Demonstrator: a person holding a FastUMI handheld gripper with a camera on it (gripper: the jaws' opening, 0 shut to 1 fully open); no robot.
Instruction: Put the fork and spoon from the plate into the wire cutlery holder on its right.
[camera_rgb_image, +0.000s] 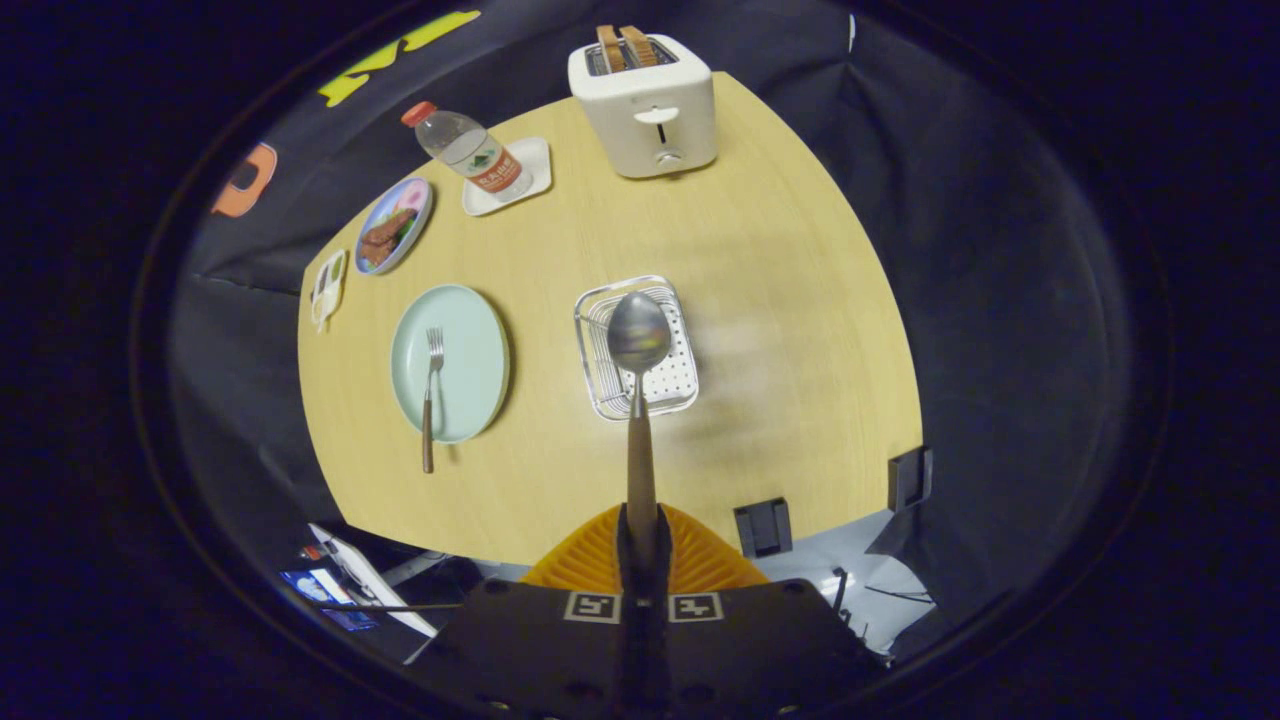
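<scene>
Spoon (639, 335), wooden handle, pinched in the gripper (641, 540), bowl over the wire cutlery holder (637, 347). Fork (431, 396) lies on the pale green plate (450, 362), left of holder.

A staged recording booth, not a home: black cloth wall (960, 250) encloses a round wooden table (760, 300) set like breakfast, with toaster (643, 100) upper centre, water bottle (465, 150) and food plate (393, 225) upper left.

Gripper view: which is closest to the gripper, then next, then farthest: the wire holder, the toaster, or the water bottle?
The gripper is shut on the spoon.
1. Wire holder, straight ahead, under the spoon's bowl.
2. Toaster, beyond it at the table's far edge.
3. Water bottle, far off, left of the toaster.
</scene>
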